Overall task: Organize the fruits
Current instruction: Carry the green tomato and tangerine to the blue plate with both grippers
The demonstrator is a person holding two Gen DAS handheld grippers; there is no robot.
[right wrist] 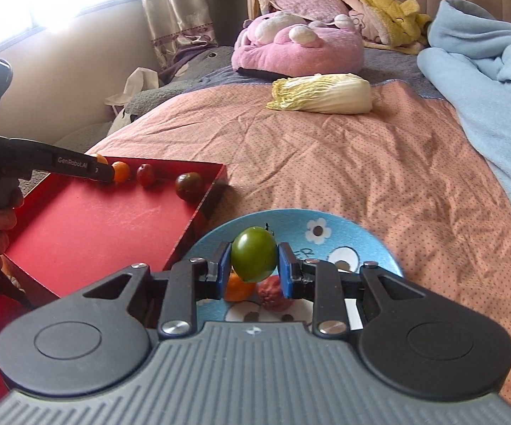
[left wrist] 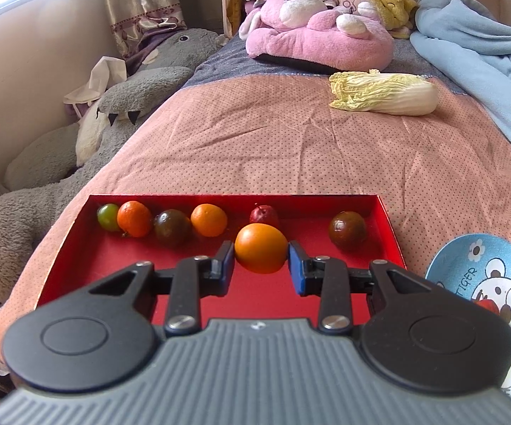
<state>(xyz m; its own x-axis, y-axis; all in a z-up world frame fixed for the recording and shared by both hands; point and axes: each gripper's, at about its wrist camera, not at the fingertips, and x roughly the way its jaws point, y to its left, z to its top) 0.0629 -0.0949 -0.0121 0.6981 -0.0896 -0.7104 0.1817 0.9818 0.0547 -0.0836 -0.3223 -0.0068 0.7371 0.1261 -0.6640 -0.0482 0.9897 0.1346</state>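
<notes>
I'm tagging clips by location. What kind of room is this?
Most likely a bedroom: the work surface is a bed with a pink quilted cover, plush toys such as a pink one are piled at its head, and a blue blanket lies alongside.

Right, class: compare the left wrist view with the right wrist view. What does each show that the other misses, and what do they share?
Only the left wrist view: the left hand-held gripper clamping an orange fruit above the red tray, and a green fruit in the tray's far left corner.

Only the right wrist view: the right hand-held gripper clamping a green tomato over the blue plate, with an orange fruit and a reddish fruit lying on that plate.

Both: tray, plate, cabbage, pink plush, blue blanket.
</notes>
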